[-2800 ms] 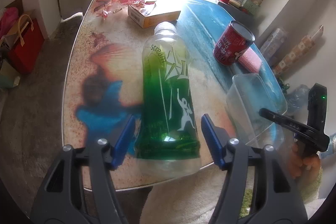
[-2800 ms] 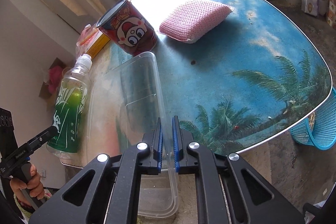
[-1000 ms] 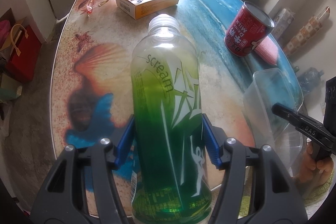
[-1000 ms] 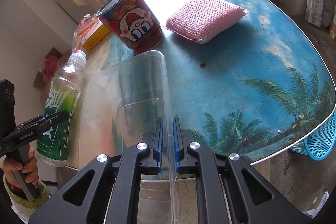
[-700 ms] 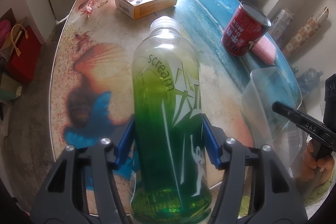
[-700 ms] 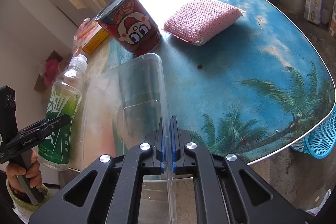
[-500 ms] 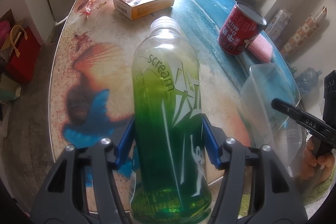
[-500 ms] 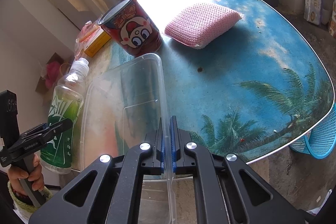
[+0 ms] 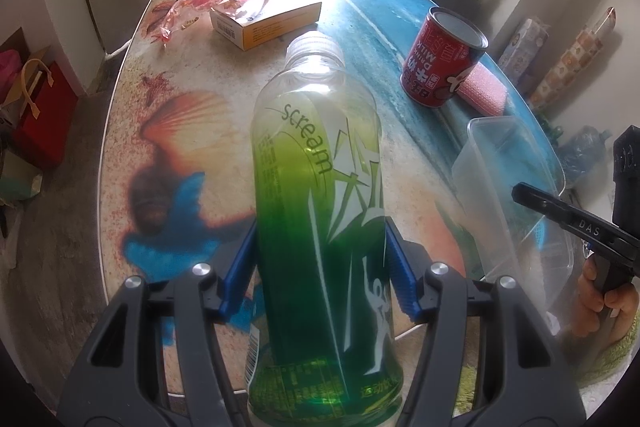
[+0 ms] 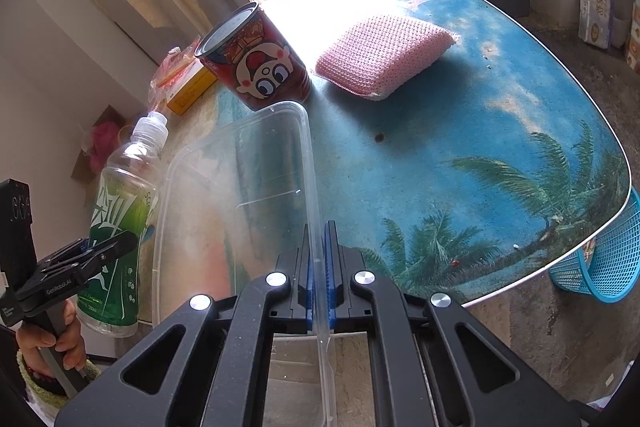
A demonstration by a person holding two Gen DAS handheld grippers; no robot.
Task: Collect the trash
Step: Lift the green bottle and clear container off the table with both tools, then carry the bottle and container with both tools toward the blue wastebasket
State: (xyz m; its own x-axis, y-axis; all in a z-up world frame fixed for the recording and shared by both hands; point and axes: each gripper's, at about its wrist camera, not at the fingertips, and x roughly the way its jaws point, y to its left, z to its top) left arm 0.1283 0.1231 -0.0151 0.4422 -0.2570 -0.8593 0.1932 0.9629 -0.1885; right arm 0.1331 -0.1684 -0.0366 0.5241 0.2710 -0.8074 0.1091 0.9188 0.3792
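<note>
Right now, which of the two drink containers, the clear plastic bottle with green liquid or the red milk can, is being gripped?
The clear plastic bottle with green liquid: the left gripper clamps its sides, while the red milk can stands untouched on the table.

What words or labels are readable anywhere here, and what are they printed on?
"scream": green bottle held in the left gripper.
"DRINK MILK", upside down: red can.
"DAS": right gripper's side, seen from the left wrist.
"GenRobot.AI": left gripper's side, seen from the right wrist.
Bottle's fine print, the can's other characters and the yellow box: too small to read.
</note>
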